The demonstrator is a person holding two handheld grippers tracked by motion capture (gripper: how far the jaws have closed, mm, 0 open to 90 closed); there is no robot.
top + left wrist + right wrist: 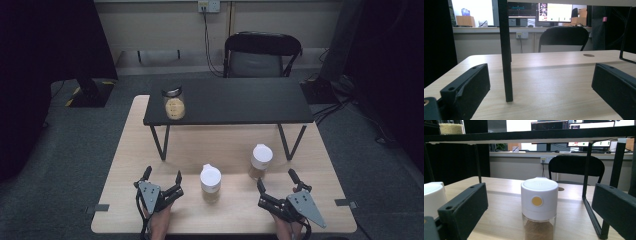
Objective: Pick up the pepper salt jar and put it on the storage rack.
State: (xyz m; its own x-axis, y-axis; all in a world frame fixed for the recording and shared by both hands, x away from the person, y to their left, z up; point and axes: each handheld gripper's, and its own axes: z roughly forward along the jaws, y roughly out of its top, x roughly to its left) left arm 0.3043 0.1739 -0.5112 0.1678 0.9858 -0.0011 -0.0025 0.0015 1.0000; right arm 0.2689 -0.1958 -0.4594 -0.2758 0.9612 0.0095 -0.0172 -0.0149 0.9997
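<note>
Approach step: right hand-held gripper (277, 186), lower right, jaws released, faces white-capped spice jar (539, 207) standing centre-frame on desk (125, 165). Left hand-held gripper (161, 179), lower left, also released. Next: advance right, clench on jar w/o tipping.

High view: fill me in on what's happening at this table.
A person holds the left gripper and right gripper low over the table, both open and empty. Two white-capped jars stand between them: the right jar sits ahead of the right gripper's jaws, the middle jar nearer the left. A third jar stands on the black shelf.
</note>
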